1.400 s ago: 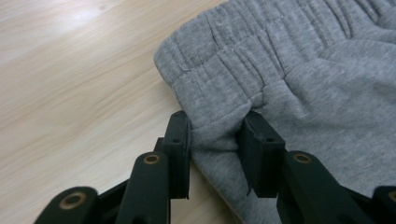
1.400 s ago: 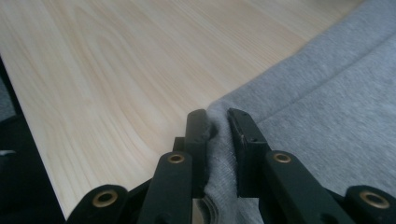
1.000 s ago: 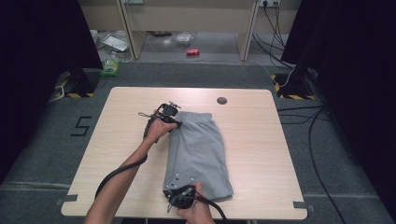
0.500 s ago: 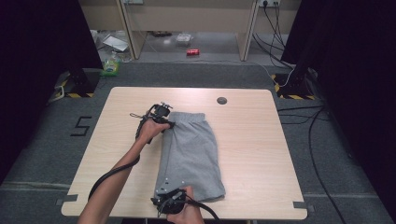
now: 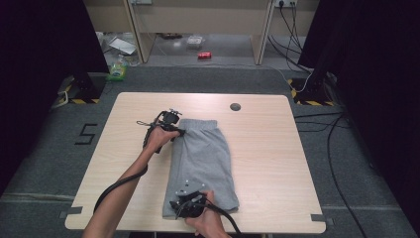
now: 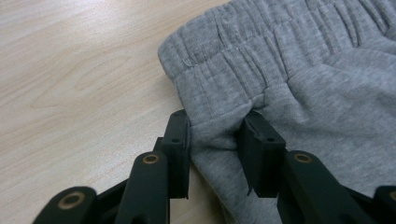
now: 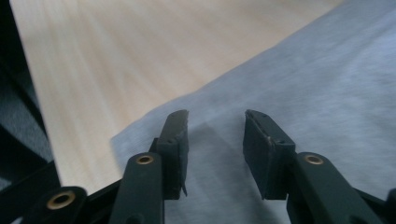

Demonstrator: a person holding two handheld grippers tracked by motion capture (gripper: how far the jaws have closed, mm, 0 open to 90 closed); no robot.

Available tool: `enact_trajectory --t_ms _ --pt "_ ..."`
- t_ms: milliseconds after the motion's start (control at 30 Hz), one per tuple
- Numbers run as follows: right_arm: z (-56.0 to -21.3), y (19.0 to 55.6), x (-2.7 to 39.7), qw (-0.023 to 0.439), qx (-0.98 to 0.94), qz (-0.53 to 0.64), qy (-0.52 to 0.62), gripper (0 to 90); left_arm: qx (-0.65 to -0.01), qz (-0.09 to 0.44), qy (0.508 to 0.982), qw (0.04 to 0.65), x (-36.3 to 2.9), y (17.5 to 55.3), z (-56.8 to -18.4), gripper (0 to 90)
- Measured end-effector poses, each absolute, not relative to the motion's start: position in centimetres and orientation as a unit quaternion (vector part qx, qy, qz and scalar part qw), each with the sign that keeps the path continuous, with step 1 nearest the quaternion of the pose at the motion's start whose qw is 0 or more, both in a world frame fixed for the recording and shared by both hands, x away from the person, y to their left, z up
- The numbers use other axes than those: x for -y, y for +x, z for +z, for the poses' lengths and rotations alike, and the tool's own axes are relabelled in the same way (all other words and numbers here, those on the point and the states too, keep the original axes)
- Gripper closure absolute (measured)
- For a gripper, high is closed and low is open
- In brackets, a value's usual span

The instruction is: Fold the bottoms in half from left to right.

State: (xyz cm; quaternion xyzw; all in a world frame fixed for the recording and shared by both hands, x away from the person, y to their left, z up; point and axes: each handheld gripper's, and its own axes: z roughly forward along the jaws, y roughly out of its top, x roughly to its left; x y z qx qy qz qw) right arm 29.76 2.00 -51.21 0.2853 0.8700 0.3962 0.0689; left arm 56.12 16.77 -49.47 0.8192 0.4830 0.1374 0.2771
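Recording lab or studio: wooden table (image 5: 277, 163) on grey carpet (image 5: 208, 79), black curtains (image 5: 44, 54) both sides, floor cables (image 5: 337, 129), hazard-taped stand bases (image 5: 79, 91).

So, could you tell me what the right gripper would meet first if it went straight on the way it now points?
Probably the grey shorts: the right gripper sits open over their hem, its fingers having just been opening, and the cloth runs on ahead. Depth is hard to judge.

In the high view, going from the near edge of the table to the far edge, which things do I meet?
Right gripper → folded grey shorts → left gripper → small dark round disc in the table.
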Motion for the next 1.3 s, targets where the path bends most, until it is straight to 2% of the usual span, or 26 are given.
enact_trajectory --t_ms 100,167,233,367,533,867,1300 --pt "-51.4 28.4 -3.0 0.097 -0.878 0.389 0.262 58.2 -0.483 0.138 0.819 0.278 -16.8 56.1 -49.5 64.6" --pt "-51.3 27.8 -3.3 0.081 -0.879 0.392 0.26 57.4 -0.483 0.137 0.818 0.28 -16.8 56.1 -49.5 64.6" --pt "-51.3 27.2 -3.6 0.071 -0.884 0.386 0.252 51.7 -0.484 0.137 0.817 0.281 -16.9 56.1 -49.5 64.5" --pt "-50.2 27.4 -3.3 0.064 -0.877 0.402 0.256 51.4 -0.483 0.137 0.818 0.28 -16.8 56.1 -49.5 64.5" --pt "-48.1 29.6 -1.1 0.088 -0.857 0.421 0.283 49.9 -0.484 0.137 0.818 0.279 -16.8 56.1 -49.5 64.5" --pt "-46.2 35.1 4.4 0.141 -0.82 0.422 0.361 46.6 -0.486 0.138 0.817 0.278 -16.8 56.1 -49.5 64.5" --pt "-46.1 41.5 8.6 0.162 -0.798 0.403 0.419 43.7 -0.491 0.138 0.815 0.275 -16.7 56.1 -49.5 64.5"
